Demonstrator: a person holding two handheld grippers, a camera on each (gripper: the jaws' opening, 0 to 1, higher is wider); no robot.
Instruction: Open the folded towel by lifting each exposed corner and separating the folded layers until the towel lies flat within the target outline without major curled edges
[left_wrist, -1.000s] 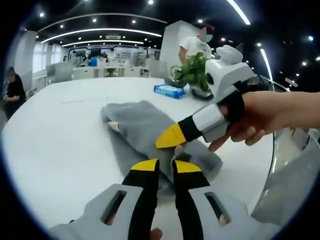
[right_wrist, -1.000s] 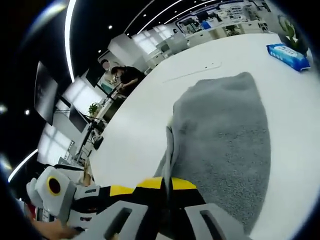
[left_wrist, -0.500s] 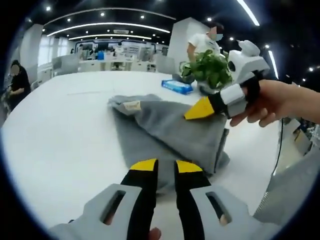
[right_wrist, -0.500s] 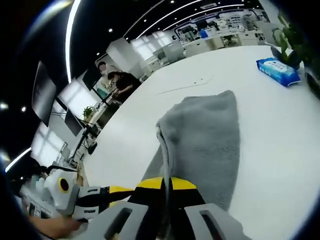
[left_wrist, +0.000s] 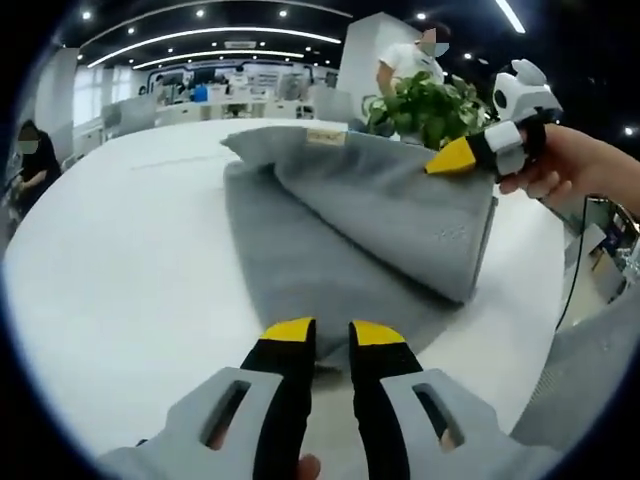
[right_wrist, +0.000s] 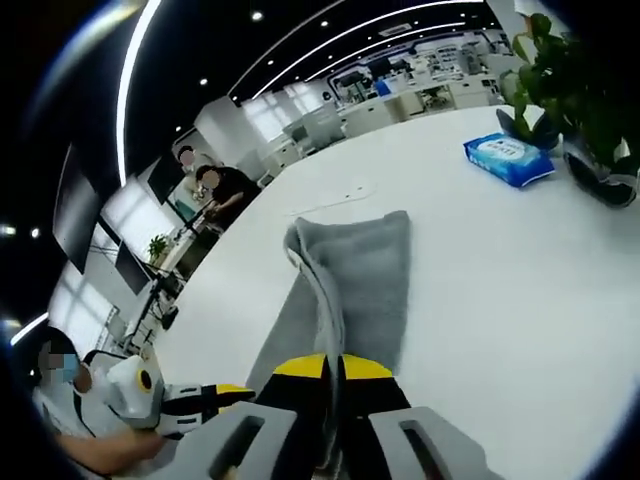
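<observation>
A grey towel lies on the white table, its upper layer pulled up and peeled back like a flap. A small tan label shows at the far corner. My right gripper, held by a hand, is shut on the raised corner at the upper right. In the right gripper view its jaws pinch the towel, which hangs down to the table. My left gripper sits low at the towel's near edge, jaws nearly together on the bottom layer. It also shows as the left gripper beside the cloth.
A blue wipes pack and a potted plant stand on the table beyond the towel. The plant rises behind the raised flap, with a person behind it. Another person stands at the table's left edge.
My right gripper has risen and drawn back to the right with the towel corner, so the upper layer has peeled up off the bottom one. The left gripper has stayed at the near edge.
</observation>
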